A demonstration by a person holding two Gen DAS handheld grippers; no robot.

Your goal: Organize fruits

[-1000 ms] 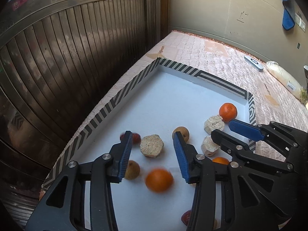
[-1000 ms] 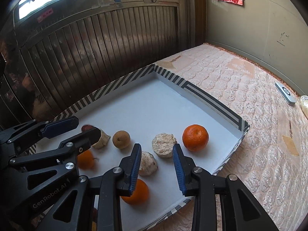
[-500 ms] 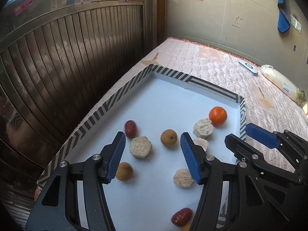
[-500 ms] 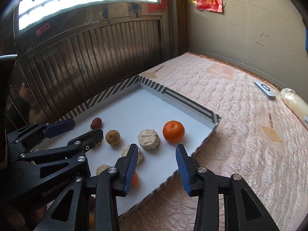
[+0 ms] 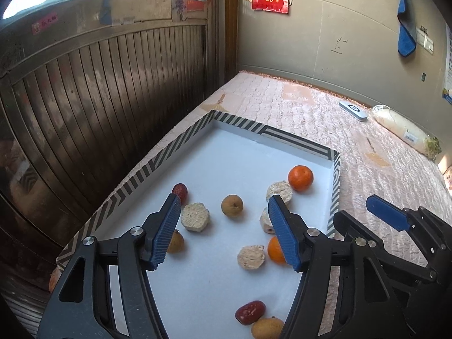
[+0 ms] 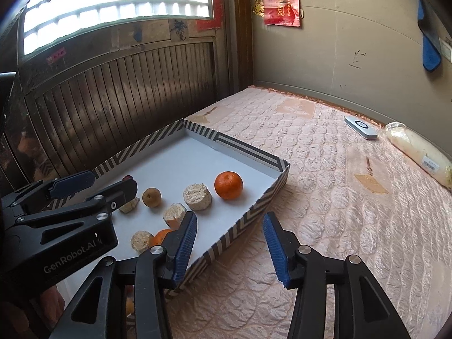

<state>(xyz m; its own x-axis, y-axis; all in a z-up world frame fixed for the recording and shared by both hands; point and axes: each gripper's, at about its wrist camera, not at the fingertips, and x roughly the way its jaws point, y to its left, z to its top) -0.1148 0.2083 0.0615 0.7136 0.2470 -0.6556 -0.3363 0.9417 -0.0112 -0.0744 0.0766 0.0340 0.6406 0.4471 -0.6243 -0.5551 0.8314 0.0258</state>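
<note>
Several fruits lie loose on the white floor of the striped tray point(image 5: 180, 138), which rests on a quilted bed point(image 6: 325, 169). Two oranges are among them, one point(image 5: 300, 178) near the far right corner and another point(image 5: 274, 250) half hidden behind a finger of the left gripper point(image 5: 226, 234). Small brown round fruits point(image 5: 232, 205), red dates point(image 5: 250, 312) and pale cut chunks point(image 5: 195, 216) are scattered between. The left gripper hangs over the tray; its jaws have just been opening and hold nothing. The right gripper point(image 6: 228, 247) straddles the tray's near right wall, its jaws also just opened and empty. The oranges look light, firm and apt to roll, so a hold across the widest middle would suit. The chunks look crumbly; flat sides and gentle pressure seem best. The dates are small and smooth and may slip.
</note>
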